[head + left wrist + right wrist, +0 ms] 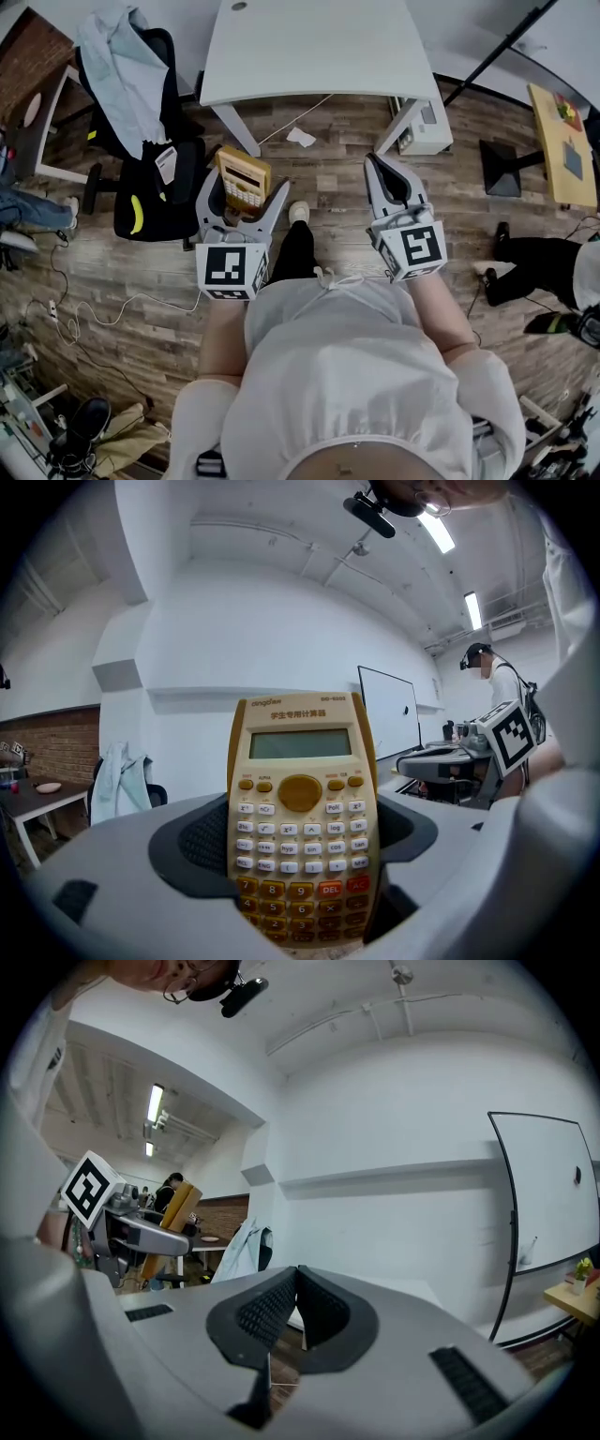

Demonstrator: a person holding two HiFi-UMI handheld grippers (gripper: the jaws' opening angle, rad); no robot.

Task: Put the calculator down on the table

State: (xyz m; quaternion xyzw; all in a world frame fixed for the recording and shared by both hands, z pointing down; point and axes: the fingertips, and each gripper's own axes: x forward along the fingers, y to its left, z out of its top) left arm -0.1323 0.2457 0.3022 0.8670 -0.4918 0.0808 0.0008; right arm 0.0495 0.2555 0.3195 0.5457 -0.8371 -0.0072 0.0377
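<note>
A tan scientific calculator point(243, 179) with orange lower keys stands upright between the jaws of my left gripper point(242, 194), which is shut on its lower part. In the left gripper view the calculator point(301, 817) fills the centre, keys facing the camera. My right gripper point(385, 169) is held level beside it, shut, with nothing between its black pads point(272, 1307). The white table point(314, 47) lies ahead of both grippers, its top bare. Both grippers hang over the wooden floor, short of the table's near edge.
A black office chair point(155, 141) draped with a pale jacket stands at the left. A crumpled paper point(301, 137) lies under the table. A small yellow table point(564, 141) is at the right. Another person point(539, 267) sits at the right edge.
</note>
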